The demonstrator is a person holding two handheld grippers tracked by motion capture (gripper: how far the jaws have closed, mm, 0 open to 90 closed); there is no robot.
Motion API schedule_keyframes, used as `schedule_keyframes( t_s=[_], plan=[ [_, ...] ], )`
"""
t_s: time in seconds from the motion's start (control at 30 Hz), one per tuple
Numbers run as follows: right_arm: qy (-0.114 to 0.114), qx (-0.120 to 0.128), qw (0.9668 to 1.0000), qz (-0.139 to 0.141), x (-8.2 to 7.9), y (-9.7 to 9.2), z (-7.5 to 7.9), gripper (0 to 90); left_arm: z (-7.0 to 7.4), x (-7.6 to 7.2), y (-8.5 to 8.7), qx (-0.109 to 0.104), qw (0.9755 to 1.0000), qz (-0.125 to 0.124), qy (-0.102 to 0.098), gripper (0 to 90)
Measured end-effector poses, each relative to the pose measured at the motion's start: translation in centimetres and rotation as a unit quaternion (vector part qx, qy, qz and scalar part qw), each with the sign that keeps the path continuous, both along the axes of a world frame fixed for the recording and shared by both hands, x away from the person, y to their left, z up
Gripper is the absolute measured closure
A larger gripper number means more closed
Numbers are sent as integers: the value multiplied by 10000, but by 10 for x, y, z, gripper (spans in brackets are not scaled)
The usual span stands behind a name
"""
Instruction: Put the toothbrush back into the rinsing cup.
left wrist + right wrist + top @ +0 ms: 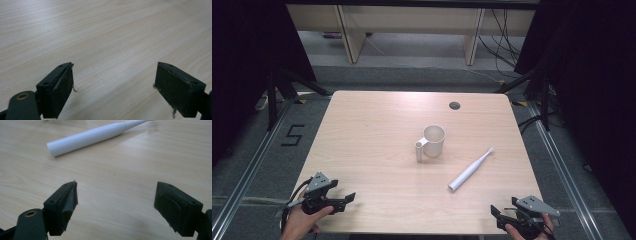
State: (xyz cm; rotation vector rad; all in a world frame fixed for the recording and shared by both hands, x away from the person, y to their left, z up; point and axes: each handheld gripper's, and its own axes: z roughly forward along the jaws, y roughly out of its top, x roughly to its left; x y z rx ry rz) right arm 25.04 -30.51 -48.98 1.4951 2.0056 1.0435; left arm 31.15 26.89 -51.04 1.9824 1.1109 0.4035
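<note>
A white mug (433,141) with its handle toward the left stands upright near the middle of the light wooden table (377,120). To its right a white electric toothbrush (470,169) lies flat, head pointing away to the right. My left gripper (346,199) rests open at the table's near left corner, nothing between its jaws; in the left gripper view my left gripper (113,85) has bare wood ahead. My right gripper (498,214) is open at the near right corner. In the right gripper view my right gripper (115,205) faces the toothbrush (92,136), which lies well ahead.
A round dark cable hole (454,105) sits near the table's far edge. Black tripod legs (277,92) stand on the floor at both far sides. A floor mark "5" (293,135) lies left of the table.
</note>
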Motion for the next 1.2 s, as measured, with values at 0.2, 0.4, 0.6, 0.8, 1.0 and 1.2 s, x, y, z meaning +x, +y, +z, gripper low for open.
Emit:
schedule_keyframes(
  t_s=[0.2,0.4,0.6,0.8,1.0,1.2],
  plan=[
    [-79,-106,9998,149,3,-1,2,228,-1,-1,-3,-149,9998,115,-38,149],
    [-17,109,9998,139,8,4,4,257,-2,-1,-2,-147,9998,129,-41,149],
    [-112,53,9989,451,20,8,8,411,-3,-2,-1,-133,9998,152,1,150],
    [-344,-151,9949,940,37,21,16,780,-2,-4,2,-96,9997,203,21,152],
    [-361,-195,9923,1170,53,37,21,900,-2,-2,5,-15,9999,133,90,154],
    [-292,-319,9888,1427,72,59,21,900,-2,-2,2,-159,9996,217,60,156]
  ],
)
